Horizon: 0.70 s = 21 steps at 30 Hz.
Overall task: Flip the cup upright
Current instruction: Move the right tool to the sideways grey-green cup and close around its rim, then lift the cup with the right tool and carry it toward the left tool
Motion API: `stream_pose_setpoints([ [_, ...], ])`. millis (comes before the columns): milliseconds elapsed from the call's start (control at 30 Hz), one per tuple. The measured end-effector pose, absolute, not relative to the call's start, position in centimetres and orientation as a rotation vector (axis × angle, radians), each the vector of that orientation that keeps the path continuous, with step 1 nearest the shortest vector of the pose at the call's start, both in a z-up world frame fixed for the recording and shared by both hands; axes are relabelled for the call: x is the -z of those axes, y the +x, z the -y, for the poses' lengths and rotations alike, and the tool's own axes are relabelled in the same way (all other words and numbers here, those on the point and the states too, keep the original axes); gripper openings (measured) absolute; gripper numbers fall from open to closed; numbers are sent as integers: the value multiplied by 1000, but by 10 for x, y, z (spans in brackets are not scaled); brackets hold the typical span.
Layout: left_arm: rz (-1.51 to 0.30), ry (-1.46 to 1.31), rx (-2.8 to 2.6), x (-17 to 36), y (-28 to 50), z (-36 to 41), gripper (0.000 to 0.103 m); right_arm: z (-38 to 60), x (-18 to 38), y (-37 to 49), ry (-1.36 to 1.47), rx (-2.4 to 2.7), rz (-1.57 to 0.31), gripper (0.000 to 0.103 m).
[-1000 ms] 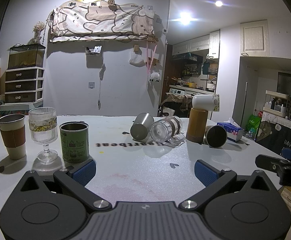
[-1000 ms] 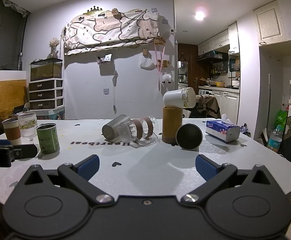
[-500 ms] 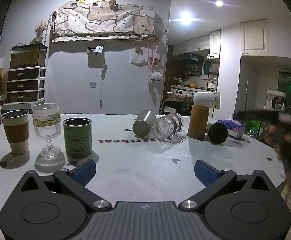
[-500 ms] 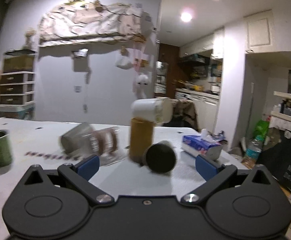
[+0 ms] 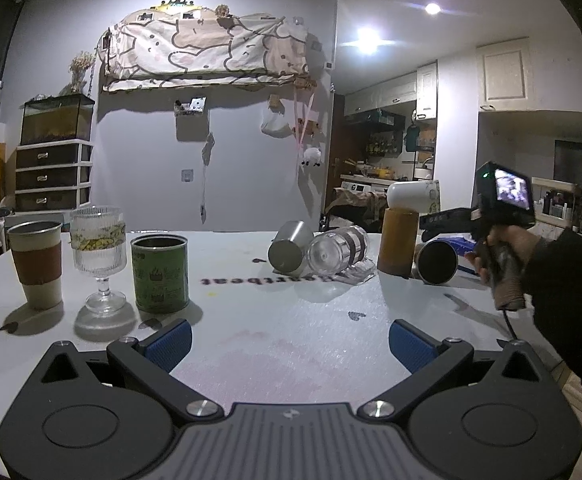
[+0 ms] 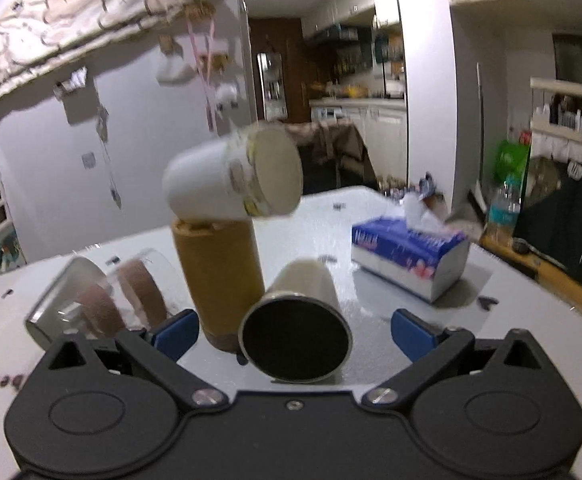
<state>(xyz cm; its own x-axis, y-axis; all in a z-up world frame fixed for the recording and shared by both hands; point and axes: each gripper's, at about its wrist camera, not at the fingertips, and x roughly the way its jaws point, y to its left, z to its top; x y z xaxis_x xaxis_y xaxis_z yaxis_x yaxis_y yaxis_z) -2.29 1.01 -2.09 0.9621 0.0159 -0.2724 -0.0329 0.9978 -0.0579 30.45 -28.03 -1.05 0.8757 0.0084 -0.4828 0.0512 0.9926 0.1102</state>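
the right gripper (image 6: 293, 330) has its blue pads (image 6: 173, 334) spread wide with nothing between them but air — and dead ahead of that gap lies the steel cup (image 6: 296, 330), on its side on the white table (image 6: 371, 320), dark mouth facing straight back at the fingers. its long axis runs away from the gripper, base pointing toward the far side, so the fingers would meet the rim end-on, not across the body. just off the left pad, touching or nearly touching the cup, stands the tan cylinder (image 6: 219, 280) with a white paper cup (image 6: 233, 178) balanced sideways on top; beyond that, two more tipped cups. off the right pad, well apart, a blue tissue box (image 6: 409, 258).

the left gripper (image 5: 289, 338) is also spread wide and empty, hanging back over bare table. from there the steel cup (image 5: 437, 262) sits far off to the right, near the right hand (image 5: 503, 256). to my eye the right side is plainly the nearer one for the flip, and that perched paper cup is the thing to mind.
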Motion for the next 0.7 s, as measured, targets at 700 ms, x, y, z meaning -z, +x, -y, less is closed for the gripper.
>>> stream_pose_setpoints([
  [700,-282,-87,-44,22,-24,-25,103,266,44,337,119,92,-618,85],
])
